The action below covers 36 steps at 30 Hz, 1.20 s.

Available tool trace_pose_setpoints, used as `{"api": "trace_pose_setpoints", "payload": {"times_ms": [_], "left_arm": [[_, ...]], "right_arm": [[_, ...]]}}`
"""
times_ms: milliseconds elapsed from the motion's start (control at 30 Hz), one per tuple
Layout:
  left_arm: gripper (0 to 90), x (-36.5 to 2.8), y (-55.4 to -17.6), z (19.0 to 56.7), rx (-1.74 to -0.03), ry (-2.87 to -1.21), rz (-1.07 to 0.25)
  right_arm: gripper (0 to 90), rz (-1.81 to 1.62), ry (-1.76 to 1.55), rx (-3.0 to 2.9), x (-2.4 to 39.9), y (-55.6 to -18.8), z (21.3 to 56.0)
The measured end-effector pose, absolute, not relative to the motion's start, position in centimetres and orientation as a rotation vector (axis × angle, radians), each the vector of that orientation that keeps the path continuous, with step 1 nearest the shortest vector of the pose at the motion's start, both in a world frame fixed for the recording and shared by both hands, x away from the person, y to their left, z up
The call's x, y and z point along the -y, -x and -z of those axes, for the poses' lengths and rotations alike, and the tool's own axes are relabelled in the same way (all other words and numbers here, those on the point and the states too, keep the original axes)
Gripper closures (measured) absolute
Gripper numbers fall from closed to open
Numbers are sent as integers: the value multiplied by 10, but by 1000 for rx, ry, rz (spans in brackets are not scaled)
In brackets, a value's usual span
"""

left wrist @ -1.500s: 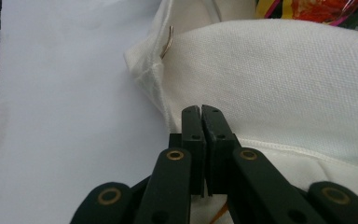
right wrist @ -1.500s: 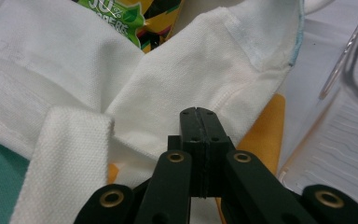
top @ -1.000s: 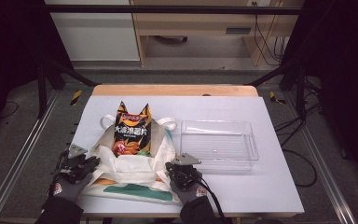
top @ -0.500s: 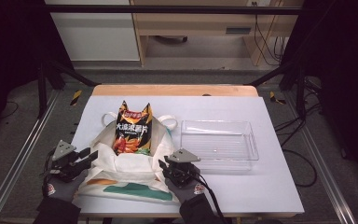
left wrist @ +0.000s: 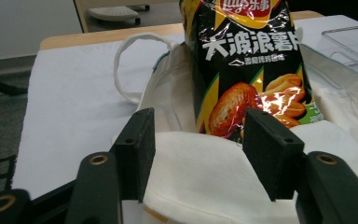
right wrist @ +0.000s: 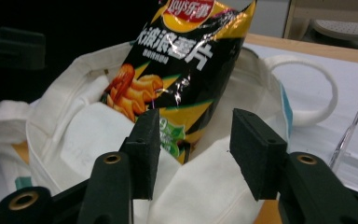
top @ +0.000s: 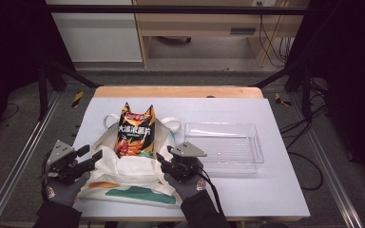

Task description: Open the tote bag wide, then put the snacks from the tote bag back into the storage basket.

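So the one white-topped rectangular table (top: pixel 275 190) carries pretty much everything. On it lies one cream canvas tote bag (top: pixel 133 173) with two looped handles and a teal-and-orange print, sitting toward the person's left half of the table. Just to its right is one clear plastic rectangular tray (top: pixel 223 147), nothing visibly in it. Standing upright in the mouth of the tote is one black-and-yellow crisp packet (top: pixel 134 133), its lower part tucked inside the fabric and its top poking out.

Two hand-held grippers are on the scene. The left gripper (left wrist: pixel 196 149) sits at the tote's left edge, jaws just been opening, now standing apart with the bag's cloth between them but not pinched. The right gripper (right wrist: pixel 191 149) is at the tote's right edge beside the tray, same story: jaws just been opening, apart, cloth between them unclamped.
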<state>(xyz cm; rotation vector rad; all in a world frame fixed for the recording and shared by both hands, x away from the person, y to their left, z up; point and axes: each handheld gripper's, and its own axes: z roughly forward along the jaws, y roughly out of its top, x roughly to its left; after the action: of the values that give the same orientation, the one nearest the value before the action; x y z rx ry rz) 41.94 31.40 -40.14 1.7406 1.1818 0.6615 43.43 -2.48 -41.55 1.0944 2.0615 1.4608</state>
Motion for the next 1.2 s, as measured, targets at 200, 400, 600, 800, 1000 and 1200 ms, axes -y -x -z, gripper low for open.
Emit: {"api": "trace_pose_setpoints", "payload": {"times_ms": [200, 400, 600, 800, 1000, 1200], "left_arm": [[394, -311, -420, 401, -1173, -1749, -648], [387, -310, -419, 402, -1171, -1752, -649], [381, -310, -419, 404, -1180, -1755, -649], [378, -310, -420, 405, -1186, -1757, -646], [369, -311, -421, 407, -1189, -1756, -648], [356, -311, -421, 408, -1196, -1757, -656]], "right_arm": [[476, -1504, -1125, -2018, 26, -445, 399], [461, -1530, -1140, -1984, 27, -458, 384], [441, -1538, -1160, -1945, 25, -473, 371], [433, -1533, -1184, -1922, 22, -486, 366], [432, -1515, -1200, -1920, 20, -496, 365], [427, -1491, -1204, -1913, 13, -504, 360]]}}
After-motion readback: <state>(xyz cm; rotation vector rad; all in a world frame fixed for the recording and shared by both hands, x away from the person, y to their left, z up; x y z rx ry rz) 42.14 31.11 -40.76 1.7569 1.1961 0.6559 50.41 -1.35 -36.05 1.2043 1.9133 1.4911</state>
